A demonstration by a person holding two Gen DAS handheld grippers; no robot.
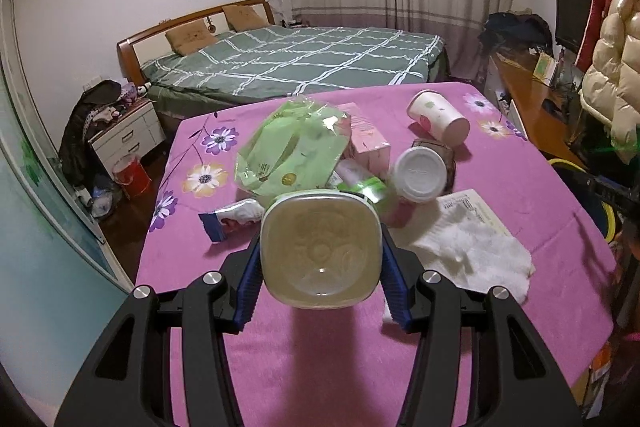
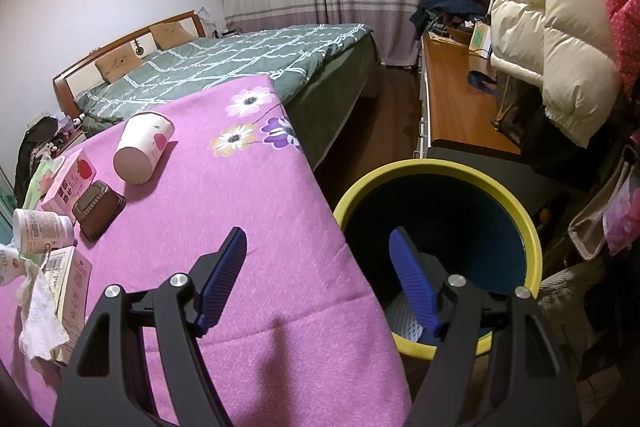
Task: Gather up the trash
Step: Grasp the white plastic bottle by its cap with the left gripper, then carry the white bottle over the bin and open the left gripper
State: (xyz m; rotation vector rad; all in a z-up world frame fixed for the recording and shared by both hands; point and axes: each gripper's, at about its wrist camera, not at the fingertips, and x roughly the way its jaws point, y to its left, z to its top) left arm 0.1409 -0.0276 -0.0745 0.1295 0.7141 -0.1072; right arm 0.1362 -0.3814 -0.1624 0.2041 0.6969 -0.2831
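My left gripper is shut on a clear plastic tub, held bottom toward the camera above the pink tablecloth. Behind it lies a trash pile: a green wrapper, a pink carton, a white lidded cup, a tipped paper cup, a tube and a white tissue. My right gripper is open and empty over the table's right edge, beside the yellow-rimmed bin. The paper cup, carton and a brown tray lie to its left.
A bed with a green checked cover stands behind the table. A wooden desk and hanging coats are on the right. A nightstand and a red bucket sit on the left floor.
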